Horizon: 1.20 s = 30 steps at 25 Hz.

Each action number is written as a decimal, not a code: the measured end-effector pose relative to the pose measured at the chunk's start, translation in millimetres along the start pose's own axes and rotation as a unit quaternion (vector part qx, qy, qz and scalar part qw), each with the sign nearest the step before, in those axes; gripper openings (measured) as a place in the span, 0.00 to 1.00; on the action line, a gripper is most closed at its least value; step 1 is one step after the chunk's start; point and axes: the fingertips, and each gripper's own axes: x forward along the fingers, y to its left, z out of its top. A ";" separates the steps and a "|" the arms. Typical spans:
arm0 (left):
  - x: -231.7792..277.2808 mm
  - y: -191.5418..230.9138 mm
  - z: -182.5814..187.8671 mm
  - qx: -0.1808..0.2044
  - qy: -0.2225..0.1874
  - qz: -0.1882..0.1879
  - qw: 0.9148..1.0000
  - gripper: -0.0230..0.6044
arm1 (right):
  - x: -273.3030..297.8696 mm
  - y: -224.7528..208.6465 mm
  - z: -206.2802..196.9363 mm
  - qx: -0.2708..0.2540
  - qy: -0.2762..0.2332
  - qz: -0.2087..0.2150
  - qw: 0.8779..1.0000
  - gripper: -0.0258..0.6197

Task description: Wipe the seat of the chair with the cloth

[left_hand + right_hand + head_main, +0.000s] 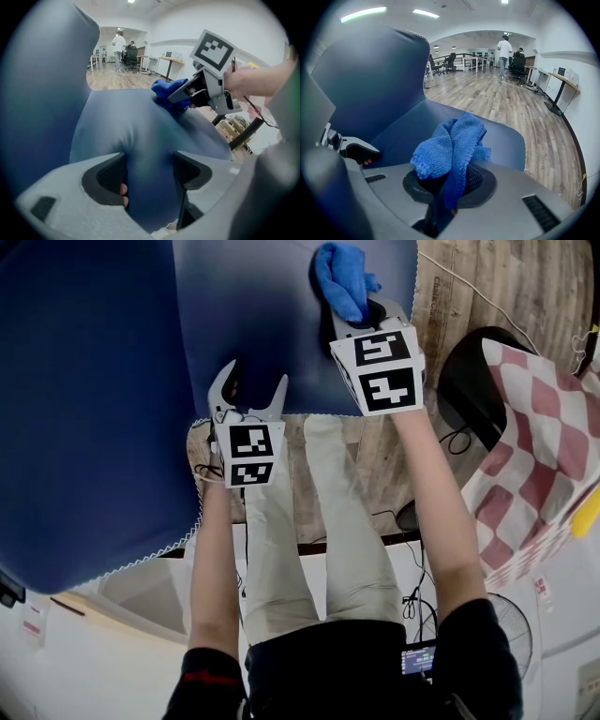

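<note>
Right now your right tool [361, 313] is clamped on the bunched blue cloth [339, 277], holding it at the right side of the chair seat [253, 306] ready to wipe, while your left tool [251, 382] rests, jaws apart, astride the front edge, probably to steady the chair.

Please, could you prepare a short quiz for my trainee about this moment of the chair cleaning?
1. True or false: the left tongs hold the cloth.
2. The chair's seat is: A) red B) dark blue C) white.
3. Fill in: the jaws of the left tongs are ____.
Key: 1 false, the right tongs are shut on it; 2 B; 3 open.
</note>
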 end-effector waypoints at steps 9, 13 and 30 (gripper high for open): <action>0.2 0.9 0.9 0.000 -0.002 0.000 1.000 0.55 | 12.6 37.7 19.2 -0.005 -0.010 0.044 0.999 0.12; 0.5 -0.6 1.4 0.001 -0.003 -0.001 1.000 0.55 | 18.2 62.2 24.1 -0.027 -0.010 0.066 0.997 0.12; -0.1 -0.8 1.5 0.002 -0.007 -0.002 1.000 0.55 | 30.7 131.2 39.9 -0.071 0.019 0.162 0.984 0.12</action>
